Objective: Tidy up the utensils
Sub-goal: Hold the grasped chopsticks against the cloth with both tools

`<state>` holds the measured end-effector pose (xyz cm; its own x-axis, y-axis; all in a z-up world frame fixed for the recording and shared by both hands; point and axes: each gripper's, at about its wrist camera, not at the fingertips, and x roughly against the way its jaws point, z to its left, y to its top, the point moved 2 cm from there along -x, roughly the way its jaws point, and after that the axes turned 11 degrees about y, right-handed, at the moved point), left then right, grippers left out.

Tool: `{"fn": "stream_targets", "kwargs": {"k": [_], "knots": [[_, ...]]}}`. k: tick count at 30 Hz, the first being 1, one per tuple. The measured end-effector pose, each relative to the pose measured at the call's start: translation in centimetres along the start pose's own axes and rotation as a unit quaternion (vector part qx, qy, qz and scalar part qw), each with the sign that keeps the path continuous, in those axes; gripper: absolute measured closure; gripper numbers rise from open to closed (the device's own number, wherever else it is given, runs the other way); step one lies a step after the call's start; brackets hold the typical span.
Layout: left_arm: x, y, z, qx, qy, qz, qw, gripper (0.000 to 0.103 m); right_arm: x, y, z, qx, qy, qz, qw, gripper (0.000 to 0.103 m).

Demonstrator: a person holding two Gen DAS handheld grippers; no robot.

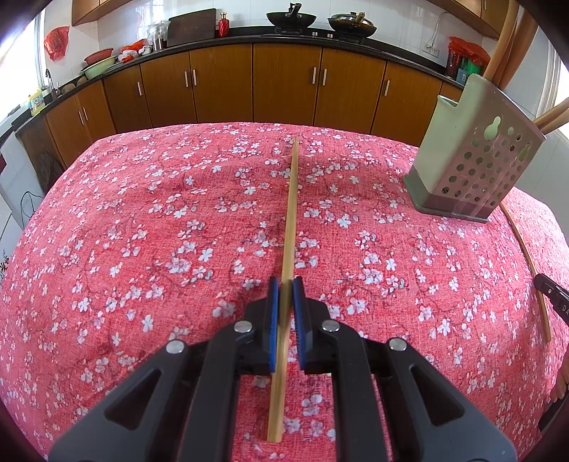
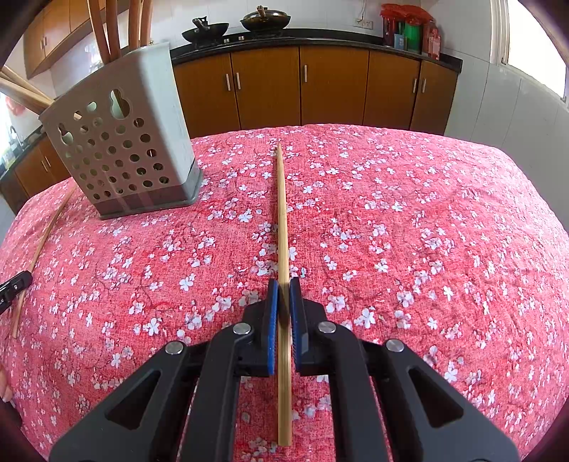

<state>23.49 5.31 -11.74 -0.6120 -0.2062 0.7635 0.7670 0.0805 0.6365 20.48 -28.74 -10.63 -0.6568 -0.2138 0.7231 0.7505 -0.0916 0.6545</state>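
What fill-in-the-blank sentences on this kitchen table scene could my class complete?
1. Each gripper, left gripper and right gripper, is shut on one bamboo ____.
2. The perforated grey plastic utensil holder stands on a red ____-patterned tablecloth.
3. Two black ____ sit on the stove.

Missing words: chopstick; flower; woks

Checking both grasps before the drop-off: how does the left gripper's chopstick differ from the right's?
The left gripper holds its chopstick leaning slightly rightward toward the tip; the right gripper holds its chopstick nearly straight. The holder lies right of the left's, left of the right's. Both are pale bamboo, clamped between blue-padded fingers.
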Motion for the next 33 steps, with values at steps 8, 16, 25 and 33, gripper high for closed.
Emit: {"fn": "stream_targets", "kwargs": {"k": [8,16,25,33], "knots": [[-0.02,0.01,0.04,0.000,0.000,0.000,1.0000,0.091,-0.01,0.02,-0.01,-0.001,0.000,0.000,1.000,0.095],[-0.01,0.00,0.03,0.001,-0.001,0.001,1.0000,0.091,0.02,-0.02,0.01,0.000,-0.001,0.000,1.000,0.095],[-0.02,-0.01,0.03,0.001,-0.002,0.001,1.0000,0.091,0.04,-0.01,0.00,0.000,-0.001,0.000,1.000,0.095],[-0.03,0.01,0.01,0.004,-0.005,0.002,1.0000,0.091,0.07,-0.03,0.03,0.000,-0.001,0.000,1.000,0.095]]}}
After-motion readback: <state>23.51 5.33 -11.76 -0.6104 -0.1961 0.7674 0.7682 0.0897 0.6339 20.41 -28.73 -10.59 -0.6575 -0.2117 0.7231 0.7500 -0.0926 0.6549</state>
